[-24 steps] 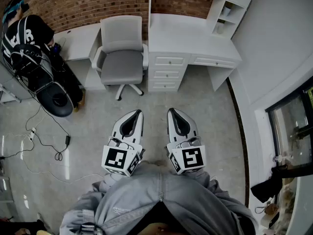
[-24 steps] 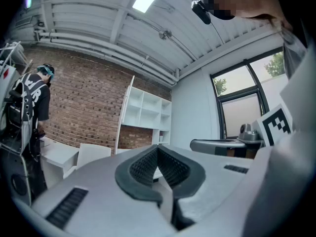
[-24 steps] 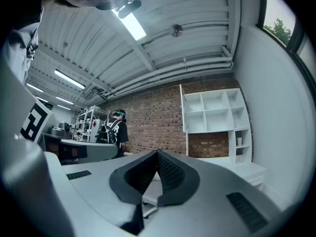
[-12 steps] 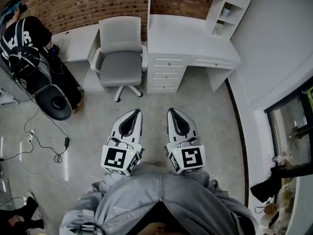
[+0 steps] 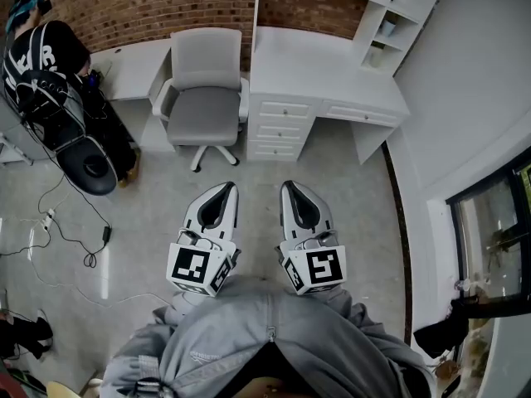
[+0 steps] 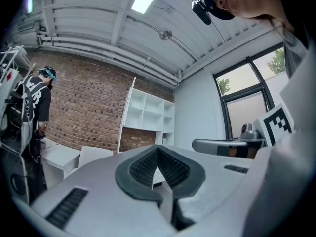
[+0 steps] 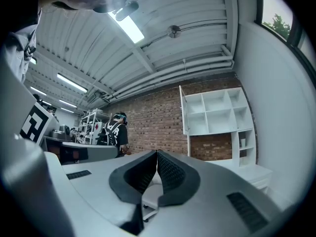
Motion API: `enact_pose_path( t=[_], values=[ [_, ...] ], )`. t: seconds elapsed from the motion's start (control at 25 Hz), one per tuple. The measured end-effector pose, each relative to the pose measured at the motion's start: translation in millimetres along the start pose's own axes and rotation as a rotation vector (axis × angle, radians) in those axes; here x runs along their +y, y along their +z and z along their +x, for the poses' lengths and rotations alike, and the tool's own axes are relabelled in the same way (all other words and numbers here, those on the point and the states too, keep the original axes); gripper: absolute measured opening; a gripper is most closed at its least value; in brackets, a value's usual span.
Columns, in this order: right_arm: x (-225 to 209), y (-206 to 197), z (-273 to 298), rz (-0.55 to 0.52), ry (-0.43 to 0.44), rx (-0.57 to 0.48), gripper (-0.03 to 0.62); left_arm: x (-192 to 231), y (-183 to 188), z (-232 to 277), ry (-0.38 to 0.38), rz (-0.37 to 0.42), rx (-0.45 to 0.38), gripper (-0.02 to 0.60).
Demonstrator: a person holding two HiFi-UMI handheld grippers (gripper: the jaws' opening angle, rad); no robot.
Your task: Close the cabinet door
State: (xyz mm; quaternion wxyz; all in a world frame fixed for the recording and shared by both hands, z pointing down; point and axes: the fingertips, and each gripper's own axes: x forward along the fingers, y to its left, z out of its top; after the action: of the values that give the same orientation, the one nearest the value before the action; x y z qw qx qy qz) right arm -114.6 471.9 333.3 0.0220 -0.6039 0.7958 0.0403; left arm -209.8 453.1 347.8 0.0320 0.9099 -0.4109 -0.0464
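Note:
I stand on a grey floor facing a white desk [image 5: 319, 69] with a drawer stack [image 5: 282, 127] and an open shelf unit [image 5: 390, 11] above its right end. No open cabinet door is clear to me. My left gripper [image 5: 222, 191] and right gripper [image 5: 292, 189] are held level and side by side, well short of the desk. Both are shut and empty. In the left gripper view the shut left gripper [image 6: 158, 150] points toward the shelf unit [image 6: 148, 112]. In the right gripper view the right gripper [image 7: 157, 155] is likewise shut, with the shelf unit [image 7: 217, 110] beyond it.
A grey office chair [image 5: 203, 89] stands left of the drawers, against a brick wall [image 5: 149, 2]. A person in black [image 5: 41, 56] works at the far left beside a round black stool [image 5: 93, 171]. Cables [image 5: 75, 239] trail on the floor. A window [image 5: 498, 239] lines the right wall.
Both grippers stay shut and side by side, nearly still. The head view has shifted slightly. The person at the far left has moved a little.

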Motion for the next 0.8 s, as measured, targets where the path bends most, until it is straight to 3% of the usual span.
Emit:
enact_pose_path(
  t=[0.48,0.8],
  values=[
    [-20.0,-9.4,1.6,0.009,0.043,0.003,0.026,-8.0,-9.3,19.7,0.029,-0.010,-0.012,0.003],
    [-35.9,-18.7,51.9,0.035,0.023,-0.013,0.026,25.1,-10.9,61.3,0.005,0.016,-0.012,0.003]
  ],
)
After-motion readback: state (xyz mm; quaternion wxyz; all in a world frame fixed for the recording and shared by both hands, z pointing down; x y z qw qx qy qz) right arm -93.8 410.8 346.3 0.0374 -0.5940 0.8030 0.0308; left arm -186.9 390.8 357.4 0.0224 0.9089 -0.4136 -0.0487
